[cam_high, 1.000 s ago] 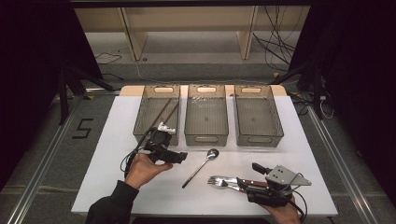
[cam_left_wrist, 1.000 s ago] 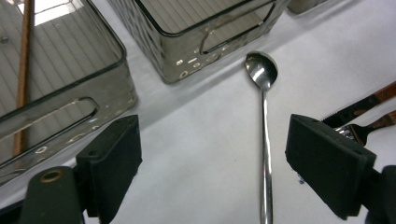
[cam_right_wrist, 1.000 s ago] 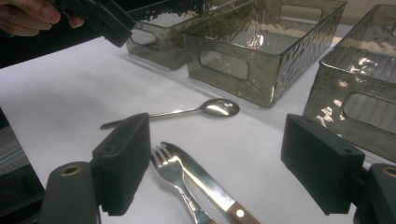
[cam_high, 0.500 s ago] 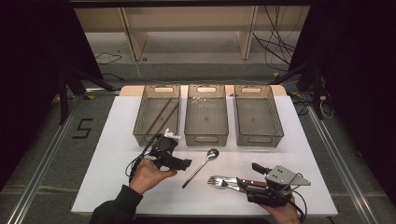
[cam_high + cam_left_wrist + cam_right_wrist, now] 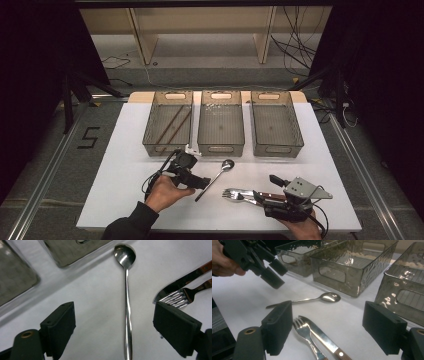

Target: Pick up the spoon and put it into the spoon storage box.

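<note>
The spoon [image 5: 216, 174] lies loose on the white worktop [image 5: 120, 150], just in front of the middle bin [image 5: 220, 122], bowl toward the bins at about 1 o'clock and handle running back to 7. A second ago our left tongs [image 5: 200, 182] were up at the left bin [image 5: 168, 122], where two brown sticks [image 5: 172, 125] lie; now they have dropped down and back to the spoon's handle end, at its 9 o'clock. We judge the last item delivered and the spoon next.

The left gripper view shows what the high view cannot: the spoon [image 5: 127, 302] runs straight up between the two black jaws, which stand wide apart and empty, not yet touching it. At 3 o'clock there, the fork [image 5: 182, 296] and knife [image 5: 185, 281] tips peek in.

The right gripper view shows our right tongs [image 5: 332, 332] spread wide too, straddling the fork [image 5: 305, 336] and the wooden-handled knife [image 5: 324, 341], gripping neither. Beyond, at 11 o'clock, the left tongs [image 5: 274, 273] hover over the spoon's handle.
</note>
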The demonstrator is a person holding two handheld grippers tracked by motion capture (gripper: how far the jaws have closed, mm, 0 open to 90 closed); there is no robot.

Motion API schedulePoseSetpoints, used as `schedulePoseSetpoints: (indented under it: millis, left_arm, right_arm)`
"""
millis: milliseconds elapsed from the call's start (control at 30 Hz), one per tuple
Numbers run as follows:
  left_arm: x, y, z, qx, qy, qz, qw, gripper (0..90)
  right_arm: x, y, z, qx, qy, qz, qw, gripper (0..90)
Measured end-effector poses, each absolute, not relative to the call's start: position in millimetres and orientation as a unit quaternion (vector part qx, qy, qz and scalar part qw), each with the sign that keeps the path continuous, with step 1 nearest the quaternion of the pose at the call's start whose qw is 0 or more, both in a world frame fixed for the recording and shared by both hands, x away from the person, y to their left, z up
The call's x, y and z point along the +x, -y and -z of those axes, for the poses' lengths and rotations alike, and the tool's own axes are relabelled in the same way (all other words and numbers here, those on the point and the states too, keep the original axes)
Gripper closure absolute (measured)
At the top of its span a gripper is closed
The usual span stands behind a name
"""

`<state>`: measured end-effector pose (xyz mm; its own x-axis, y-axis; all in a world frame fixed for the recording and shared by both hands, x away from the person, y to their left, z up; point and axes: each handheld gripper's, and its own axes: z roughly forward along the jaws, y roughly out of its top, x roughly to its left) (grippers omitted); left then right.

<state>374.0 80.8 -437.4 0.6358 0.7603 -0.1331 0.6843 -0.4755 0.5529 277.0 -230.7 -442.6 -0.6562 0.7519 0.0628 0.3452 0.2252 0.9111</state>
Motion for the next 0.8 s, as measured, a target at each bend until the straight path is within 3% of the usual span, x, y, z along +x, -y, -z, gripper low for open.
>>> schedulePoseSetpoints:
  millis: [300,800]
  left_arm:
    - [373,-72,445,0.863,-0.417,-0.059,0.279,21.2]
    - [371,-58,460,0.884,-0.396,-0.044,0.244,44.8]
  right_arm:
    - [278,231,443,0.364,-0.756,-0.505,0.199,24.9]
    - [278,230,443,0.362,-0.758,-0.505,0.200,24.8]
